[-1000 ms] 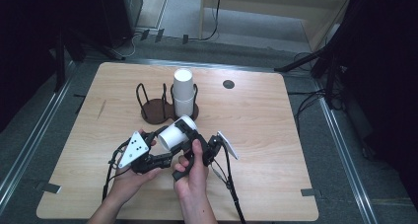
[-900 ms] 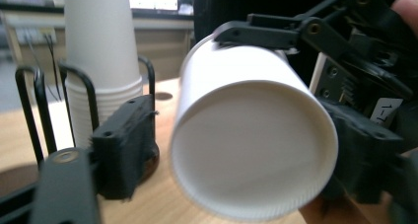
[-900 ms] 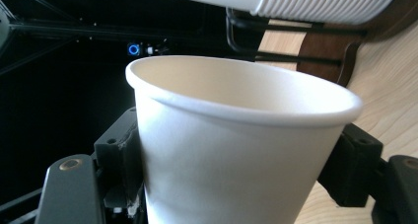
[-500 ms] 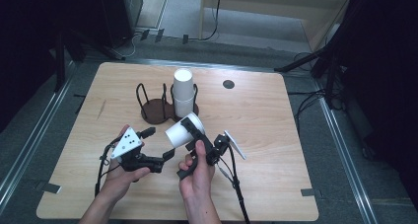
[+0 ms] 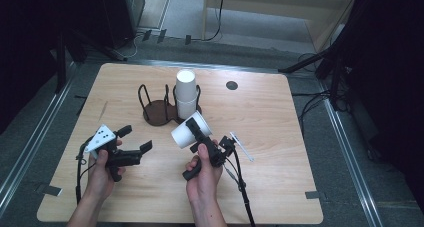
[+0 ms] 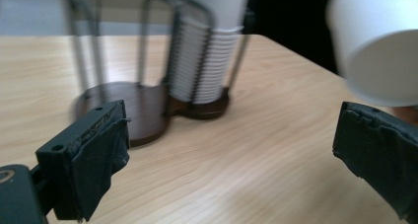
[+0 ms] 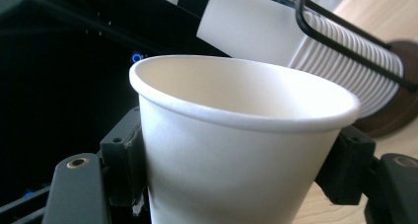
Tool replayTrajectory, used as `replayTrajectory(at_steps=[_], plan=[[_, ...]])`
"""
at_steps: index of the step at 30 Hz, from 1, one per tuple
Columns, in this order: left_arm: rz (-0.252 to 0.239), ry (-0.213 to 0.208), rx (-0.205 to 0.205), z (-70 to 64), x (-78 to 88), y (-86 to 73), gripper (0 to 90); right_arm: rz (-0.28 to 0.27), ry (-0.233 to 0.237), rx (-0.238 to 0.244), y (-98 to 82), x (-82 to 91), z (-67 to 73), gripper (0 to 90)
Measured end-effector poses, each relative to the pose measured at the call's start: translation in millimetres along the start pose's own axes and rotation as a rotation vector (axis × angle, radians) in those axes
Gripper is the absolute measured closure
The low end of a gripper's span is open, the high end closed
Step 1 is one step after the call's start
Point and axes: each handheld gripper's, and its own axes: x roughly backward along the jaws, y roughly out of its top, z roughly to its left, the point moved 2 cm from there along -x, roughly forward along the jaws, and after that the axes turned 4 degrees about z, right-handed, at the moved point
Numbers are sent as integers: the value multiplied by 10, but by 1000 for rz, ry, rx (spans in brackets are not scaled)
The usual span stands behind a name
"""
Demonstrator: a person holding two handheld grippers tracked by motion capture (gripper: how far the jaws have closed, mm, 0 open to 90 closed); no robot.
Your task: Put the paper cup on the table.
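A single white paper cup (image 5: 189, 130) is tilted above the table's middle, mouth toward the left, with my right gripper (image 5: 196, 132) shut on it. Its jaws have just been closing, and both press the cup's (image 7: 236, 150) sides. My left gripper (image 5: 135, 138) is at the left, apart from the cup (image 6: 379, 46). Its jaws have just opened and stand wide, nothing between them (image 6: 236, 120). Behind stands a dark two-ring holder (image 5: 155, 112) with a stack of white cups (image 5: 186, 92) in its right ring. Its left ring (image 6: 133, 105) is empty.
The wooden table (image 5: 280, 137) has a small black disc (image 5: 231, 85) near its far edge. Cables trail from both grippers toward the front edge. A grey floor with metal rails surrounds the table, and dark equipment stands at the back left.
My left gripper let go of the cup, opened wide and drew away to the left. The right gripper kept the cup and stayed almost in place.
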Motion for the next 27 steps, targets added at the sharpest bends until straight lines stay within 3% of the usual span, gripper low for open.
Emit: replayTrajectory(at_steps=[7,11,13,14,15,17,19,20,21,23,24,25,27], plan=[[-8,108,60,291,129,-86,13,-25,-31,181,-3,-8,54,271],[-8,152,79,416,179,-129,13,-32,-47,265,-25,-13,78,271],[-6,179,75,461,189,-155,13,-32,-50,282,-28,-13,84,271],[1,201,77,497,193,-183,13,-38,-69,336,-31,-13,100,272],[1,201,77,497,193,-183,13,-38,-69,336,-31,-13,100,272],[8,216,86,526,189,-206,13,-43,-81,405,-30,-14,124,272],[18,233,76,546,183,-227,14,-43,-86,426,-30,-15,137,272],[19,249,68,559,183,-246,14,-46,-91,474,-26,-18,158,276],[19,249,68,559,183,-246,14,-46,-91,474,-26,-18,158,276],[14,253,74,577,179,-273,14,-52,-94,521,-18,-19,180,277],[10,272,69,591,169,-300,14,-55,-104,573,-8,-19,197,276],[10,272,69,591,169,-300,14,-55,-104,573,-8,-19,197,276],[10,285,71,605,160,-327,14,-58,-118,618,7,-13,212,276]])
